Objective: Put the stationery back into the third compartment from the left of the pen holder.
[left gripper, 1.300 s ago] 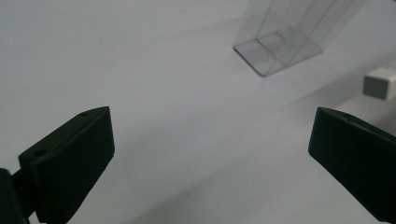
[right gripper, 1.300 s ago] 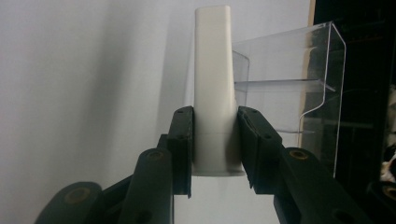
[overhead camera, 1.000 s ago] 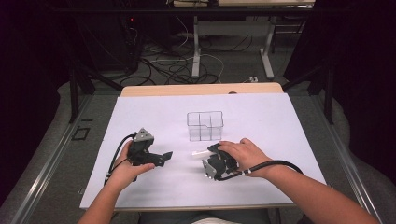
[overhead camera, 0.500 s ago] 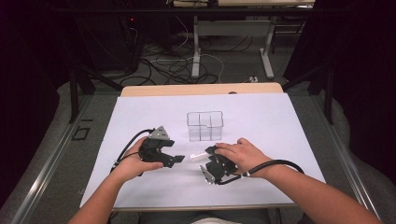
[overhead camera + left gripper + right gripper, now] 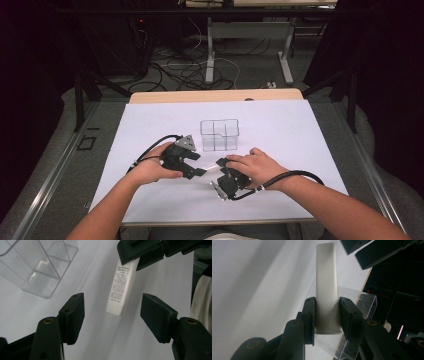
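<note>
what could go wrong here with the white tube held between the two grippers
The right gripper clamps only one end of the flat white plastic tube, so it may pivot or slip. The open left gripper straddles its free end; closing off-centre could knock it loose. The clear plastic divided box sits close behind and could get bumped.

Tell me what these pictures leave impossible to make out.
- White tube: small print too blurred to read in the left gripper view; its top is covered by the right tongs.
- Tube's lower end: hidden between the right tongs' jaws, right gripper view.
- Clear divided box: cut off by the frame edge, left gripper view.
</note>
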The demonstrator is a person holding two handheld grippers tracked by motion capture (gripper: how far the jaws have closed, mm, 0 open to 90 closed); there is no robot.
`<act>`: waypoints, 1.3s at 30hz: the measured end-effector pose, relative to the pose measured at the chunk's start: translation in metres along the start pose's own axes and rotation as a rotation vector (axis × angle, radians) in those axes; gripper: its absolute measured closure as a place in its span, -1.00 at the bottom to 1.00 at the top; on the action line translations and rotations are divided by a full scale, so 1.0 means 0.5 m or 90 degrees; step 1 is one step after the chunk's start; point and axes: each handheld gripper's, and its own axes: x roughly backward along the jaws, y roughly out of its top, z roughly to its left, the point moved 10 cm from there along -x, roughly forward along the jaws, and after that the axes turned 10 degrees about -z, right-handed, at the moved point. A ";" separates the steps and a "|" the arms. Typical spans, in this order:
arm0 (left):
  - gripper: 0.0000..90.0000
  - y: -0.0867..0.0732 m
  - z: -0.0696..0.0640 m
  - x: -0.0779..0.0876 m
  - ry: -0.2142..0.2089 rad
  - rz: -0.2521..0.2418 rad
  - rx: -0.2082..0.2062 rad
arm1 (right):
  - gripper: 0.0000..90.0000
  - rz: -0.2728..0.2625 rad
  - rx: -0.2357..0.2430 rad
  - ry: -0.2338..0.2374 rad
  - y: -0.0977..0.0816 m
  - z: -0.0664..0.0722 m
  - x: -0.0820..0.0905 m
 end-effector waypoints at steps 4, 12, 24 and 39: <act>-0.01 0.004 -0.001 -0.013 -0.015 0.016 0.004 | 0.49 -0.002 0.005 -0.001 0.005 0.001 -0.001; 0.13 0.014 -0.018 -0.032 -0.033 0.042 -0.009 | 0.49 -0.006 0.015 0.003 0.016 0.007 -0.008; 0.41 0.013 -0.027 -0.051 -0.045 0.081 -0.045 | 0.49 -0.012 0.018 -0.002 0.027 0.006 -0.008; 0.51 0.011 -0.024 -0.057 -0.054 0.095 -0.067 | 0.49 -0.010 0.035 -0.004 0.029 0.008 -0.012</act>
